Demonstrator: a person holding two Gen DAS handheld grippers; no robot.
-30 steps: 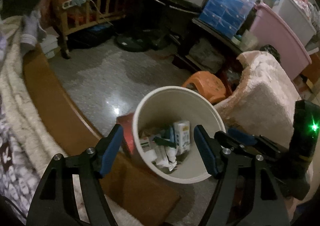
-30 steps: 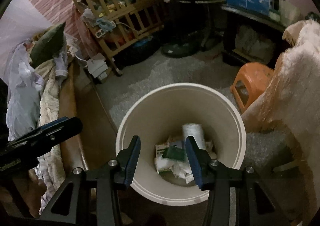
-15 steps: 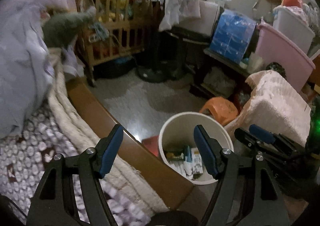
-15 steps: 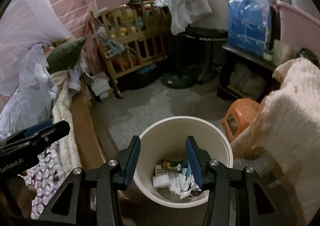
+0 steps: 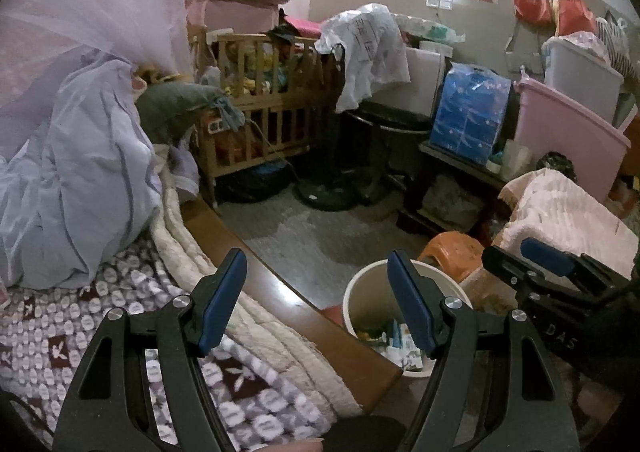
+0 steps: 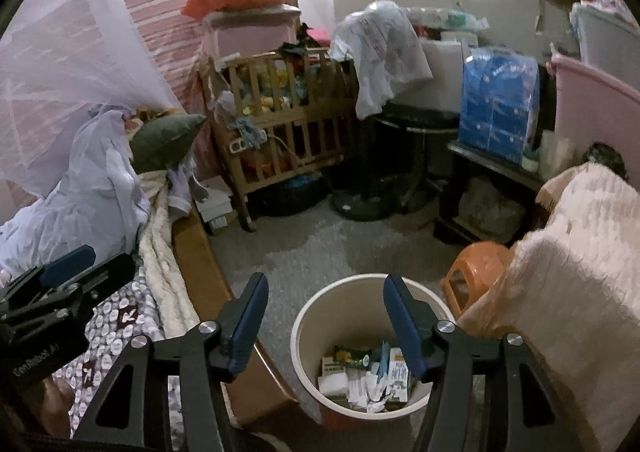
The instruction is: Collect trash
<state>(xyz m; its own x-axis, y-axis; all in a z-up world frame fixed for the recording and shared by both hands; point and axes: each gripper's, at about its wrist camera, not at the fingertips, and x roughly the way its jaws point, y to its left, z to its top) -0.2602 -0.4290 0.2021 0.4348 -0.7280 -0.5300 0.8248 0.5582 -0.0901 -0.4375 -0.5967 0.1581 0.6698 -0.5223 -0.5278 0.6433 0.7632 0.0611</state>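
A round cream bin [image 6: 308, 336] stands upright on the floor beside the bed frame, holding what look like cartons and crumpled wrappers [image 6: 366, 376].

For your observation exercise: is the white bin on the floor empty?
No, the white bin holds cartons and crumpled paper at its bottom.

This was a lived-in family bedroom, and a crowded one. A bed [image 5: 132, 316] with a patterned blanket ran along the left under pale mosquito netting [image 5: 80, 12], with a wooden frame edge. A wooden baby crib [image 6: 280, 120], stuffed with toys, stood against the far wall. Beside it sat a blue pack of tissue [image 5: 468, 120], a pink plastic tub [image 5: 568, 140] and stacked storage boxes. Red bags [image 5: 532, 4] hung on the wall. An orange stool [image 6: 476, 272] and a cream waste bin [image 6: 320, 316] of wrappers stood on the speckled floor.
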